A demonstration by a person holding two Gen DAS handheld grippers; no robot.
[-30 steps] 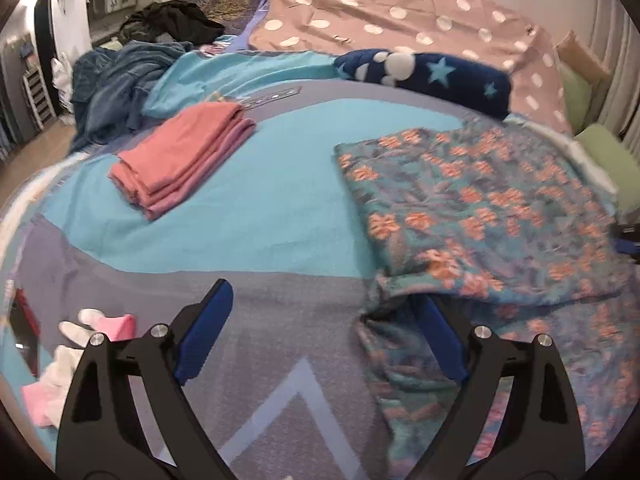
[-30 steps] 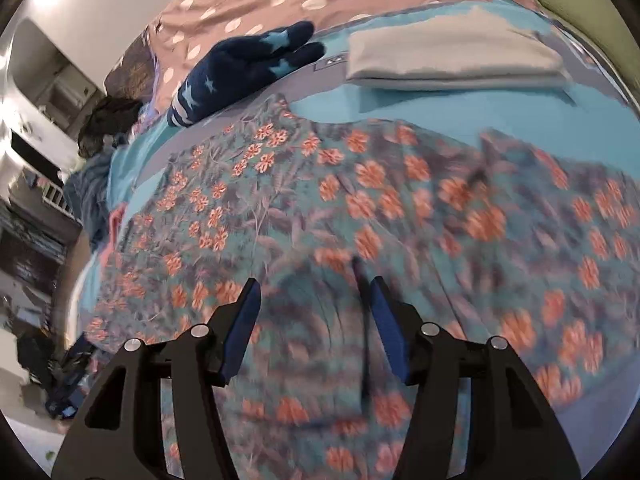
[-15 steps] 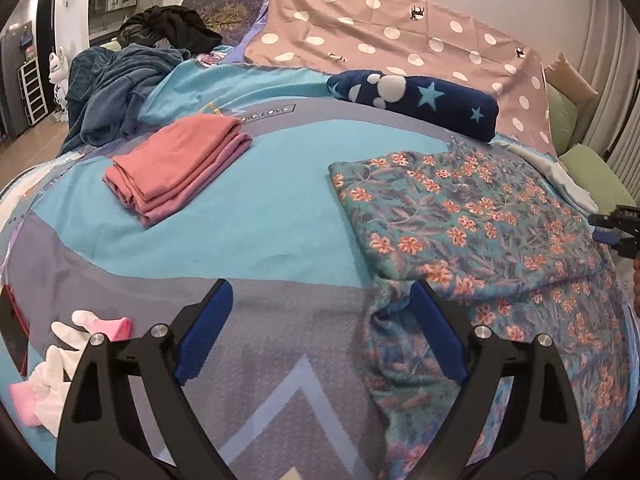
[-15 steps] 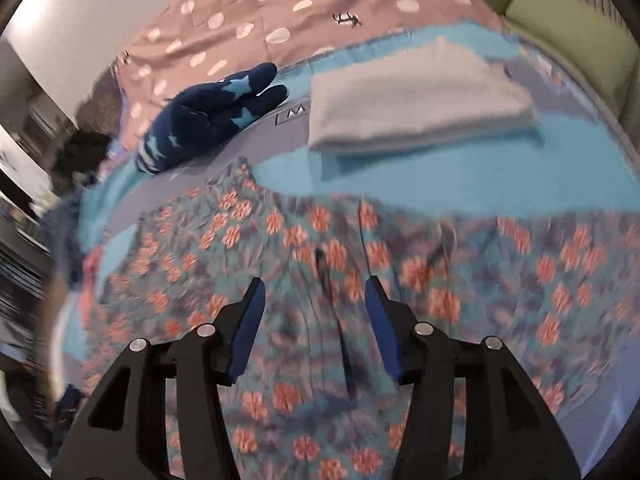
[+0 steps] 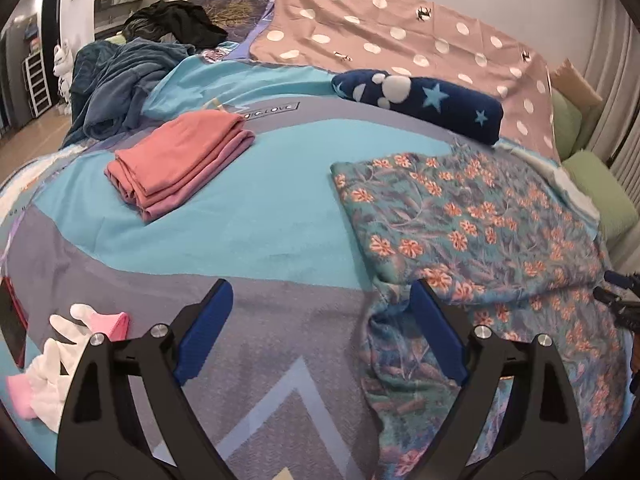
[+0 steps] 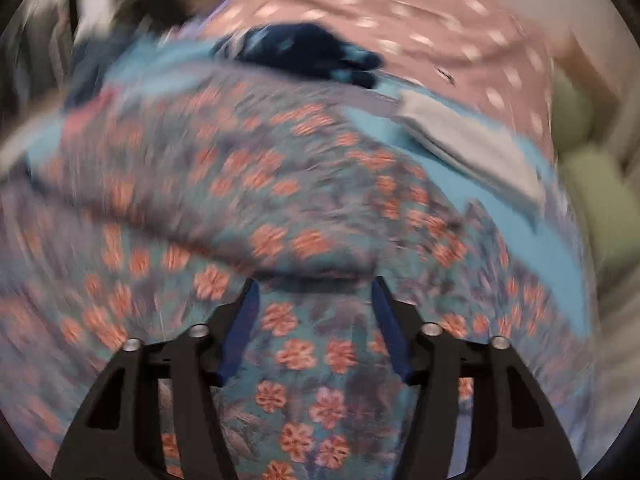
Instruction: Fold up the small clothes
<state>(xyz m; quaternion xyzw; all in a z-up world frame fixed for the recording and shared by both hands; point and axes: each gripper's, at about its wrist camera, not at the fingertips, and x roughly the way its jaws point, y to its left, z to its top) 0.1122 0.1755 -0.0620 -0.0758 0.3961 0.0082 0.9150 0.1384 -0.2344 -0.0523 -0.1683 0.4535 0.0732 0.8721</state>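
A teal garment with orange flowers (image 5: pixel 472 220) lies on the bed at the right, its upper part folded over the lower. My left gripper (image 5: pixel 320 316) is open and empty above the bedspread, its right finger at the garment's left folded edge. My right gripper (image 6: pixel 314 300) is open and empty just above the same floral garment (image 6: pixel 280 208), near its fold line; this view is blurred by motion. The right gripper also shows at the right edge of the left wrist view (image 5: pixel 620 300).
A folded pink stack (image 5: pixel 180 160) lies left of centre. A navy star blanket (image 5: pixel 420 100) and a pink dotted sheet (image 5: pixel 400 36) lie at the back. White and pink socks (image 5: pixel 56 360) lie near left. A folded pale cloth (image 6: pixel 472 148) lies beyond the garment.
My left gripper has pulled back a little from the garment and stays open. My right gripper has swung round over the floral garment, still open.
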